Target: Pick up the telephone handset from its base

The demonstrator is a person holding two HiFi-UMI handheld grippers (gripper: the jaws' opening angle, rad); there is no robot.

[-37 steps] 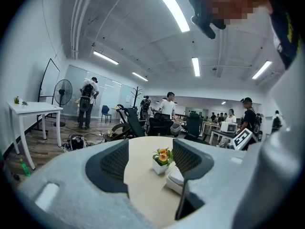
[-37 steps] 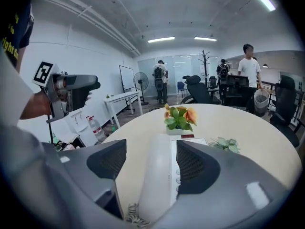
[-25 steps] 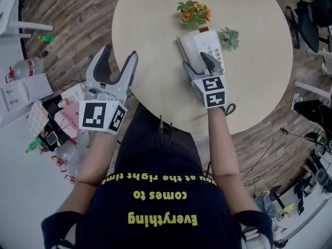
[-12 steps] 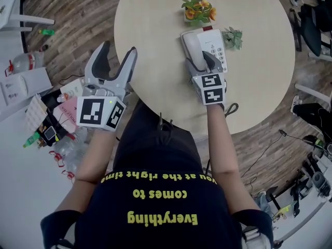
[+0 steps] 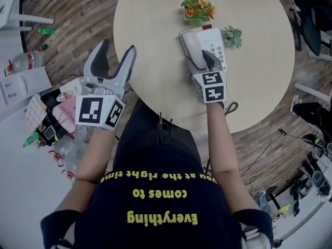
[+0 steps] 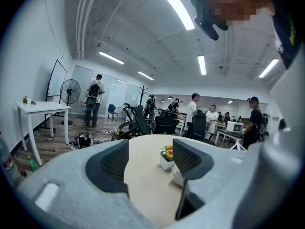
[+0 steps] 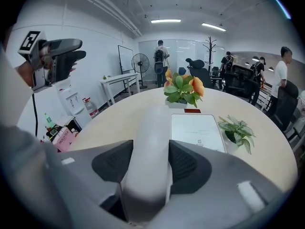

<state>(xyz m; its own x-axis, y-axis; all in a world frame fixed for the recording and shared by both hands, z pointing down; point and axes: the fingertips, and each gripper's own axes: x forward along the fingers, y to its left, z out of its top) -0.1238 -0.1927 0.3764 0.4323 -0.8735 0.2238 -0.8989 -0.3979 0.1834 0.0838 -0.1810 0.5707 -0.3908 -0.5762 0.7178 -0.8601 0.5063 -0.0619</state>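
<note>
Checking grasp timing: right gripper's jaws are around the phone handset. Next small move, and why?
Probably lift straight up, gently. The right gripper has just been closing, and its pads now look pressed on both sides of the white plastic telephone handset, which lies in its white base.

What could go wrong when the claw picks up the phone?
The right gripper has just been closing its jaws on the handset and grips it near the close end, so the far end might droop or slip out. The flower pot just beyond the base and the small plant beside it could get knocked over if the handset swings.
</note>
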